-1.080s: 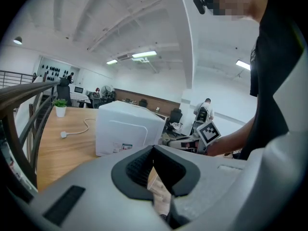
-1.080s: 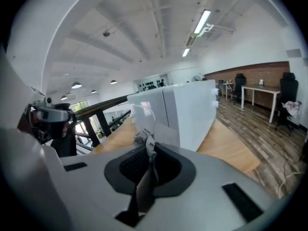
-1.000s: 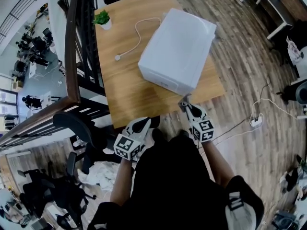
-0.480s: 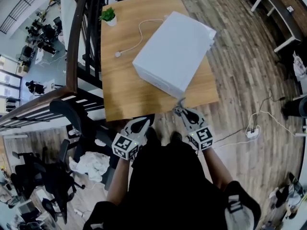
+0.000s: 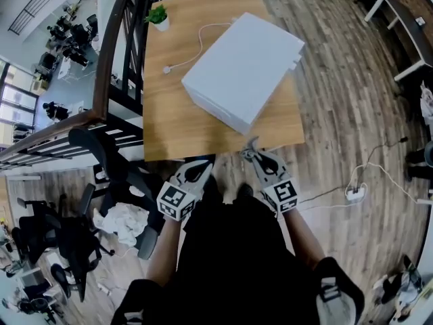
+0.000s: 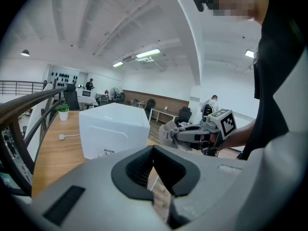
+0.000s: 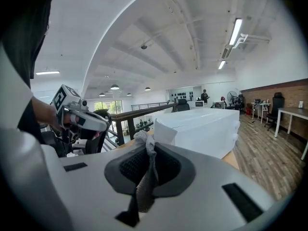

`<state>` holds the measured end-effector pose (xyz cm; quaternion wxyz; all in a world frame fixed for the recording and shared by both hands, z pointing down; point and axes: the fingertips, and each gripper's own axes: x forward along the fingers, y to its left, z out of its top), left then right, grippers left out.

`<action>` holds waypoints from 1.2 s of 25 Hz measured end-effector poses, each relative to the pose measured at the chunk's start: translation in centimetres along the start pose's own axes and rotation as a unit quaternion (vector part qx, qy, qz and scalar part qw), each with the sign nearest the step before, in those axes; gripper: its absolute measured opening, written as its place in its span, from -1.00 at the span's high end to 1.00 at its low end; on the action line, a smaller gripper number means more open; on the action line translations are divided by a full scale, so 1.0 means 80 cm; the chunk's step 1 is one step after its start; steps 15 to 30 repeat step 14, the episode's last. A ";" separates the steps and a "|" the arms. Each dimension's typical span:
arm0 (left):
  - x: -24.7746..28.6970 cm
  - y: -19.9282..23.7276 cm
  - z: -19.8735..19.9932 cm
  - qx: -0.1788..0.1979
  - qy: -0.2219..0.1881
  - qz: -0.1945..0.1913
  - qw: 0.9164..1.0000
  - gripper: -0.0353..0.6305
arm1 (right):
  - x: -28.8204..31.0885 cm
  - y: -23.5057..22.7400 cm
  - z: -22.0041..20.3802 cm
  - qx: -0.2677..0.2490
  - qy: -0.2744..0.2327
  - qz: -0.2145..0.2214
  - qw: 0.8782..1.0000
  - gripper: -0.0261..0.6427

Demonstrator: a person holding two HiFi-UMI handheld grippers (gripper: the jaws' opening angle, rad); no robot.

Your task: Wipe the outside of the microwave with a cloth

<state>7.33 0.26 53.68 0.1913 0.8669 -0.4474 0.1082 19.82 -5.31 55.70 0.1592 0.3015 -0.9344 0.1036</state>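
Clamping cloth [image 7: 145, 186] in right gripper [image 5: 253, 152] fingers; microwave [image 5: 240, 70] near corner just ahead, right nearer; left gripper [image 5: 198, 171] fingers together, empty.

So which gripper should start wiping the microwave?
Right. The right gripper pinches the grey cloth and sits close to the white box-shaped microwave; the left gripper holds nothing.
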 end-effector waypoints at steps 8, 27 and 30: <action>0.016 -0.034 0.000 0.010 -0.001 0.007 1.000 0.89 | -0.026 0.000 -0.003 -0.007 -0.015 0.024 1.000 0.86; 0.014 -0.053 0.000 0.008 -0.008 0.017 1.000 0.89 | -0.038 0.002 -0.008 -0.012 -0.016 0.030 0.999 0.87; 0.014 -0.053 0.000 0.008 -0.008 0.017 1.000 0.89 | -0.038 0.002 -0.008 -0.012 -0.016 0.030 0.999 0.87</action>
